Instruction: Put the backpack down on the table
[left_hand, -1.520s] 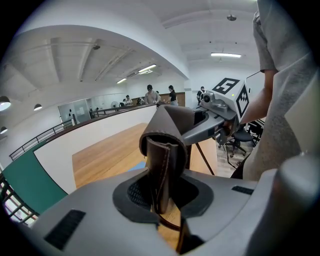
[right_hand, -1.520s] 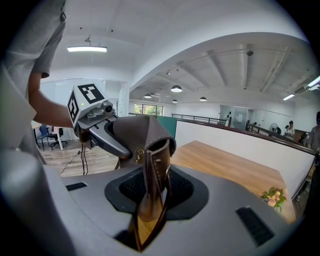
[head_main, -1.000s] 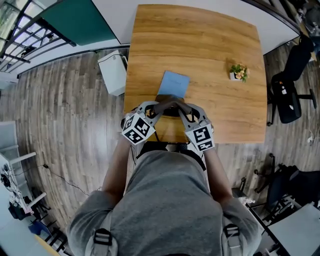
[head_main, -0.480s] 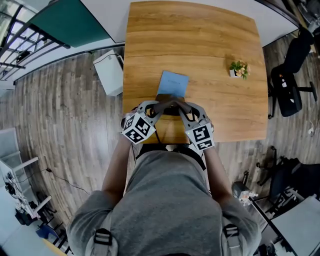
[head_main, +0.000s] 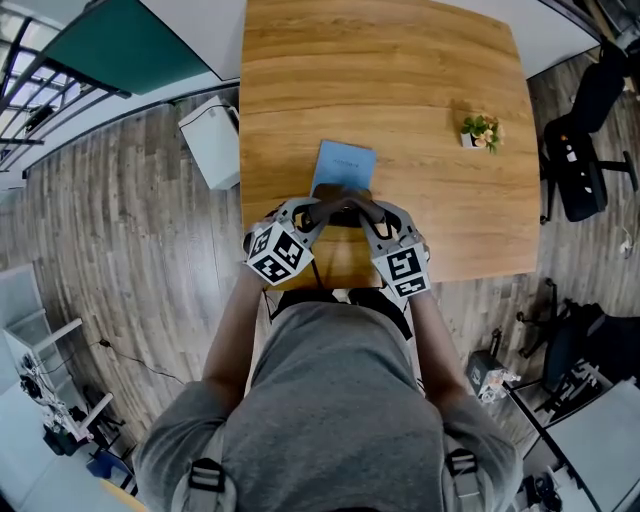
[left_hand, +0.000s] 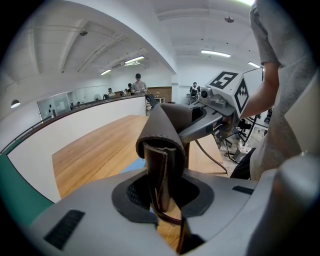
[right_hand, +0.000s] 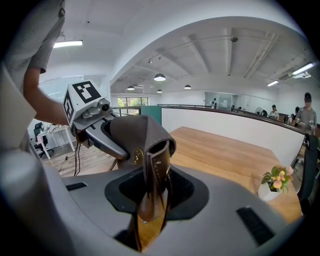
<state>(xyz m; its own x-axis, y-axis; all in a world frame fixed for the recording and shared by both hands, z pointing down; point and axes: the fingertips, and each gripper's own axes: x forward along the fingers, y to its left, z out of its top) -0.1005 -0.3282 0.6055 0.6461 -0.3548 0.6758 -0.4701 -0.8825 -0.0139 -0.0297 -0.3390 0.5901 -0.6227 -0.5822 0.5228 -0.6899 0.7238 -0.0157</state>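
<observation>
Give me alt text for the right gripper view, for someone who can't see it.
The right gripper clamps a folded brown leather backpack strap, and the left gripper grips the same strap from the opposite side. Behind them lies a wooden table with a small potted plant at the right.

Bright, even indoor light from ceiling strip lamps (left_hand: 216, 52) and round lamps (right_hand: 160, 77); shadows on the tabletop (head_main: 400, 90) are soft. Every view bows at the edges; gripper views have dark corners and blurred foregrounds
</observation>
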